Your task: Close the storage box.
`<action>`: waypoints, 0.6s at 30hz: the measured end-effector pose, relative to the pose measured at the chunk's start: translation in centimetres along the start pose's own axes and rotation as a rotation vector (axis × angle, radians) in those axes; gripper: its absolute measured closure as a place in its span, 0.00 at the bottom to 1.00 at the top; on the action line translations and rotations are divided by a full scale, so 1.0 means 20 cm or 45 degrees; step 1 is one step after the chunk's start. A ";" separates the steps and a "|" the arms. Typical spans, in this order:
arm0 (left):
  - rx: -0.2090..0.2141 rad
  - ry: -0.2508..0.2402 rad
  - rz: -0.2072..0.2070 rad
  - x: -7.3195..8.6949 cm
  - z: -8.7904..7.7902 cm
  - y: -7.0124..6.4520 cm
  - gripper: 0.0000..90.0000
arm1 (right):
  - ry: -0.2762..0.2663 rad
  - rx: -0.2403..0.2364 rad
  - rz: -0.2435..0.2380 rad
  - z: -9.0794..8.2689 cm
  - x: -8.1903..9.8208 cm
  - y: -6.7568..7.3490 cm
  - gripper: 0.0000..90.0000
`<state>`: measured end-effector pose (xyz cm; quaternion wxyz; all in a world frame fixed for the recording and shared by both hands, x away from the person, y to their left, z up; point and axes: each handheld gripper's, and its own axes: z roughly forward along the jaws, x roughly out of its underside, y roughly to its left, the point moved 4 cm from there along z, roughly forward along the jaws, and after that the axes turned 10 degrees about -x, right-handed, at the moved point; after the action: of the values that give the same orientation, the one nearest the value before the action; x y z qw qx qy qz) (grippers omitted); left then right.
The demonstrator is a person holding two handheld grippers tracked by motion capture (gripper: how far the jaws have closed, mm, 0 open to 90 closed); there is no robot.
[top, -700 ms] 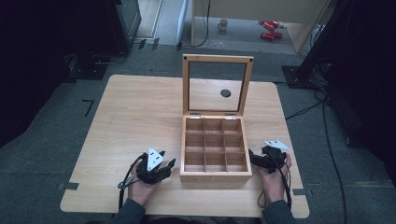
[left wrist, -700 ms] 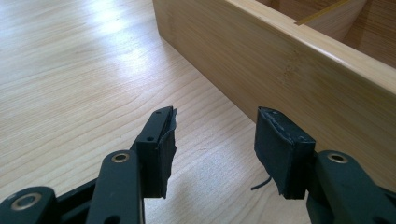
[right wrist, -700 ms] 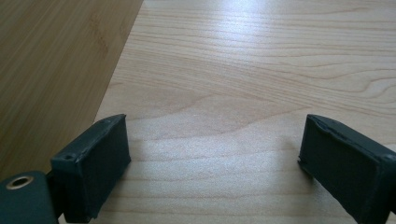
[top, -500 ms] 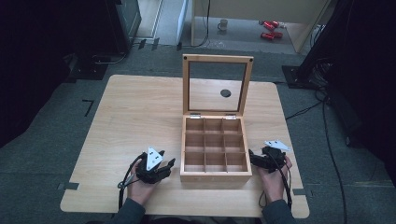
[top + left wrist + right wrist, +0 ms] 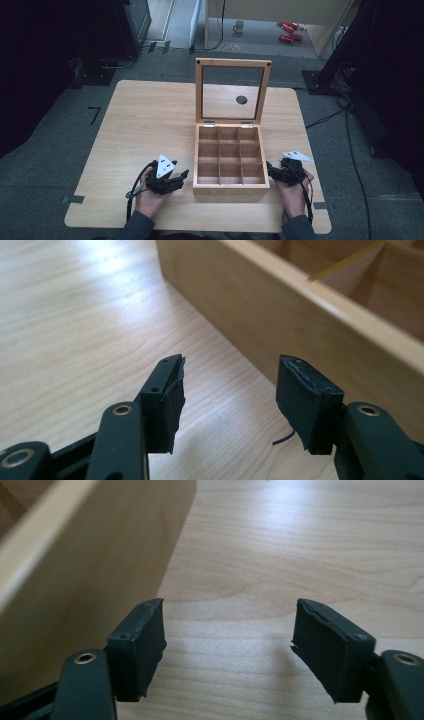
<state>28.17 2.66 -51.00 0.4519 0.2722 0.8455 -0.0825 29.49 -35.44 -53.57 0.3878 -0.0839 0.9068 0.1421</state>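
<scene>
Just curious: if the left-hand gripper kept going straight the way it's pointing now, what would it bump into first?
Probably the wooden box: the left gripper points, jaws open and empty, at its side wall, with bare table between. Depth is hard to judge.

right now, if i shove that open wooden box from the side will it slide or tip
Probably slide: the wooden box sits low and flat on the smooth table, and looks rigid. Its upright lid stands tall on hinges at the back, so a sharp shove might swing it shut. Its compartments look empty, so it is likely light.
</scene>
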 end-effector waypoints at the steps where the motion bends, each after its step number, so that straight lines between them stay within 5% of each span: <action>1: 0.000 0.000 0.000 0.00 0.00 0.00 0.50 | 0.000 0.000 0.000 0.00 0.00 0.00 0.32; 5: 0.001 -0.026 0.010 -0.06 -0.03 0.02 0.51 | -0.027 0.009 -0.054 -0.07 -0.06 0.03 0.34; 18: 0.021 -0.086 -0.035 -0.20 -0.06 0.09 0.52 | -0.074 -0.060 -0.042 -0.14 -0.20 0.07 0.34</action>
<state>30.00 3.04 -46.87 0.4768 0.2614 0.8327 -0.1048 29.83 -34.87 -48.56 0.4143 -0.1038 0.8900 0.1594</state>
